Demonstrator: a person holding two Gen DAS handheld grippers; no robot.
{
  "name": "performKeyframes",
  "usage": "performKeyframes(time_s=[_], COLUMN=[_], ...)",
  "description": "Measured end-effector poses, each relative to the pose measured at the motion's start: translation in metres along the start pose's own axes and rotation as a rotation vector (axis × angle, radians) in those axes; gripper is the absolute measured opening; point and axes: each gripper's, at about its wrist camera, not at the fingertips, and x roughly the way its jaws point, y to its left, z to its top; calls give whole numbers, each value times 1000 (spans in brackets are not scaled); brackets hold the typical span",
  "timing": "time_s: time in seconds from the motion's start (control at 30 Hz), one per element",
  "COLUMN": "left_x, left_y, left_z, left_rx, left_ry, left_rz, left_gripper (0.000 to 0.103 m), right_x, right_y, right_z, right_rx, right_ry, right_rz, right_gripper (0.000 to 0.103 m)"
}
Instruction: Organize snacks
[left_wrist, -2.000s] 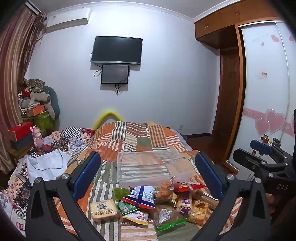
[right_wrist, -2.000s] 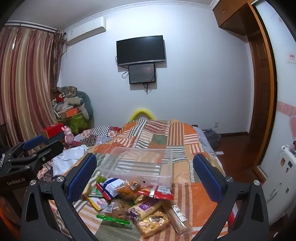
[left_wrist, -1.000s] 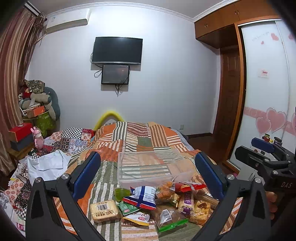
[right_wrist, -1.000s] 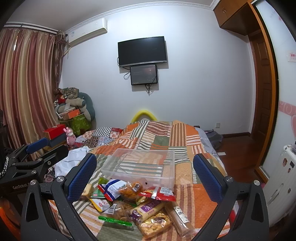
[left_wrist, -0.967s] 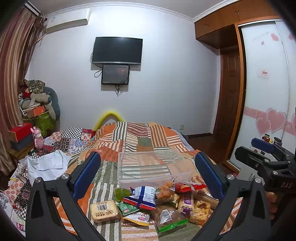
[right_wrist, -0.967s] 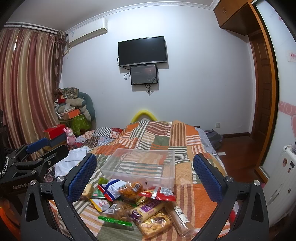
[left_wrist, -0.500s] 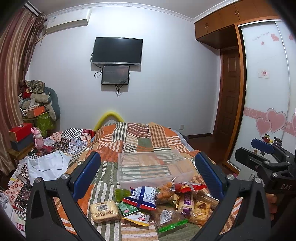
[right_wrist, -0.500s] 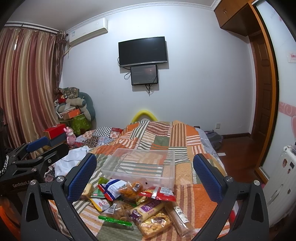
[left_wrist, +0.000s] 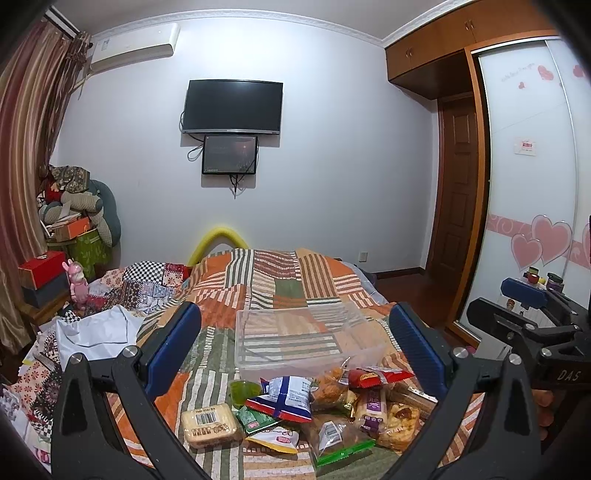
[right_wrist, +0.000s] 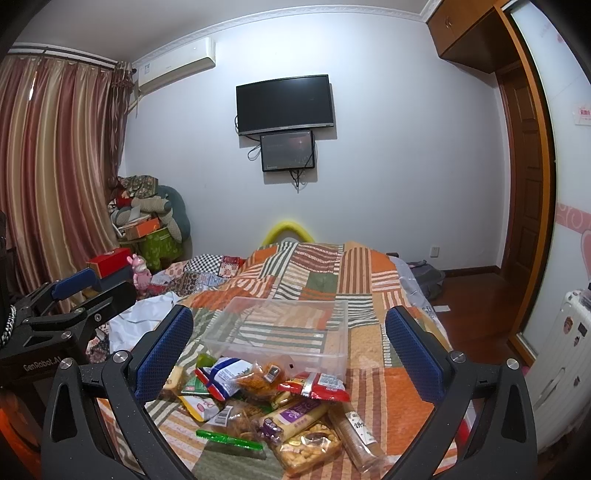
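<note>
A pile of snack packets (left_wrist: 295, 410) lies on the striped quilt (left_wrist: 280, 280), among them a blue-white bag (left_wrist: 286, 393), a pale cracker pack (left_wrist: 208, 424) and a red packet (right_wrist: 314, 384). The pile also shows in the right wrist view (right_wrist: 266, 402). An empty clear plastic bin (left_wrist: 303, 339) stands just behind it, also in the right wrist view (right_wrist: 284, 332). My left gripper (left_wrist: 295, 354) is open and empty, held above the pile. My right gripper (right_wrist: 288, 350) is open and empty, likewise above it.
A white cloth (left_wrist: 96, 332) and patterned bedding lie left of the quilt. Boxes and stuffed toys (left_wrist: 70, 221) crowd the left corner. A wardrobe with heart stickers (left_wrist: 535, 221) and a door stand right. A white suitcase (right_wrist: 561, 362) is by the bed's right side.
Both grippers have drifted very slightly; the view has barely shifted. Nothing has been picked up or moved.
</note>
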Motion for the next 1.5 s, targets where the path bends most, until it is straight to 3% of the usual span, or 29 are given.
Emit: performKeyframes(time_s=[0.97, 1.17, 1.23, 1.5], left_x=[11, 24, 31, 74], left_y=[5, 13, 16, 35], left_z=[-4, -17, -23, -54], left_rx=[19, 50, 61, 37], left_ry=[25, 72, 96, 261], left_rz=[6, 4, 6, -13], left_gripper=[103, 100, 91, 80], right_x=[14, 30, 39, 70], right_y=[-7, -17, -21, -30], right_z=[-7, -21, -27, -56], right_rx=[21, 35, 39, 45], right_ry=[48, 121, 156, 296], right_rz=[35, 44, 38, 36], right_gripper=[103, 103, 103, 96])
